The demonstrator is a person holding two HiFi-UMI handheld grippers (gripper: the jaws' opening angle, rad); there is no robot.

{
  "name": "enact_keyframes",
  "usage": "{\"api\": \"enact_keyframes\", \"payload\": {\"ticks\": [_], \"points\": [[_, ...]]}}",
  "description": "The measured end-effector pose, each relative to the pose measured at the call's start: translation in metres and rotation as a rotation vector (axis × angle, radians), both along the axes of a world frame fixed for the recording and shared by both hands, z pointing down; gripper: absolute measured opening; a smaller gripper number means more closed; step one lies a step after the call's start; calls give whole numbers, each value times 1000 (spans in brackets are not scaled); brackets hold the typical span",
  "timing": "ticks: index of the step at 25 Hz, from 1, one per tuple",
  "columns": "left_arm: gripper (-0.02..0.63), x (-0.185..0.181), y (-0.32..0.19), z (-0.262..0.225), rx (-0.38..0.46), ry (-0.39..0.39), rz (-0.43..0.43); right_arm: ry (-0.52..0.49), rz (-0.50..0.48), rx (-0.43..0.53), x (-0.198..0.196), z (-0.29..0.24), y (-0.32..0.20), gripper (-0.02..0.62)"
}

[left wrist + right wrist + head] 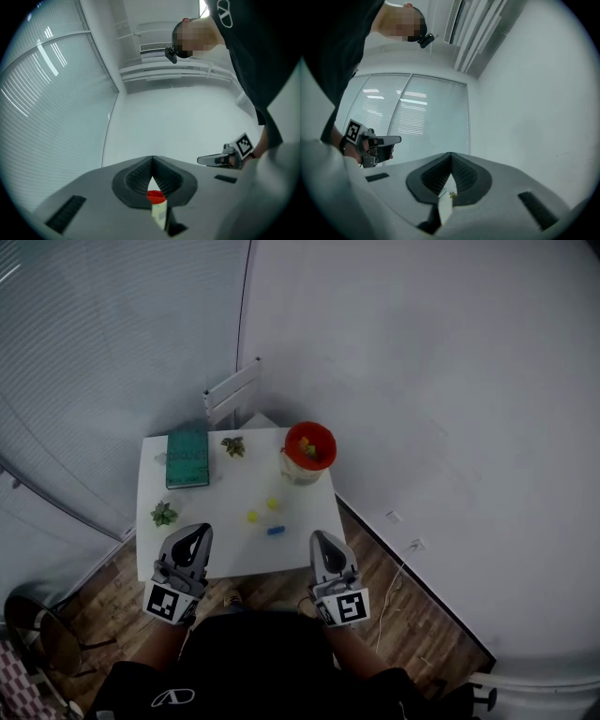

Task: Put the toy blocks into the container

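Blocks (252, 517): three, frame centre
Container (292, 442): red, above them
Left gripper (199, 532): jaws together, empty
Right gripper (321, 538): jaws together, empty

Black shirt (262, 662), small white logo (172, 697) at lower left. Grey left gripper (197, 532) and right gripper (322, 540), dark ribbed fingers (133, 177), black-and-white marker cubes (172, 602).

White table (234, 554) bears green book (187, 458); two small plants (233, 446) (164, 515); red container (307, 451); two yellow blocks (252, 517) (273, 503); blue block (276, 531).
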State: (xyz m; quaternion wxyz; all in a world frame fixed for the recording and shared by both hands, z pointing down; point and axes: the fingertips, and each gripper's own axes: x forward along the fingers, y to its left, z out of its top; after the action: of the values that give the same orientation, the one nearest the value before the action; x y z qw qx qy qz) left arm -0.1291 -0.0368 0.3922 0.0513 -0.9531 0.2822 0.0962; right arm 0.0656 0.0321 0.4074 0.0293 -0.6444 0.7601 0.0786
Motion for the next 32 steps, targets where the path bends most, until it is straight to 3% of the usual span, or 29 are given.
{"api": "enact_keyframes", "payload": {"ticks": [12,14,15,16,20,25,32], "points": [[5,30,-20,1,-29,8,-78,-16,-110,-40,28,4,-40,5],[5,36,-21,3,-36,4,-82,20,-134,-48,28,7,-48,6],[5,39,-21,5,-40,2,-84,54,-141,-44,25,7,-53,182],[5,41,-22,6,-43,0,-85,88,-151,-35,22,5,-58,584],[5,48,-26,12,-61,-11,-90,181,-241,-74,10,9,-69,583],[5,49,-29,21,-83,-18,-100,269,-343,-250,8,56,-91,560],[5,39,-29,42,-132,-28,-137,578,-563,-563,1,184,-118,537]]}}
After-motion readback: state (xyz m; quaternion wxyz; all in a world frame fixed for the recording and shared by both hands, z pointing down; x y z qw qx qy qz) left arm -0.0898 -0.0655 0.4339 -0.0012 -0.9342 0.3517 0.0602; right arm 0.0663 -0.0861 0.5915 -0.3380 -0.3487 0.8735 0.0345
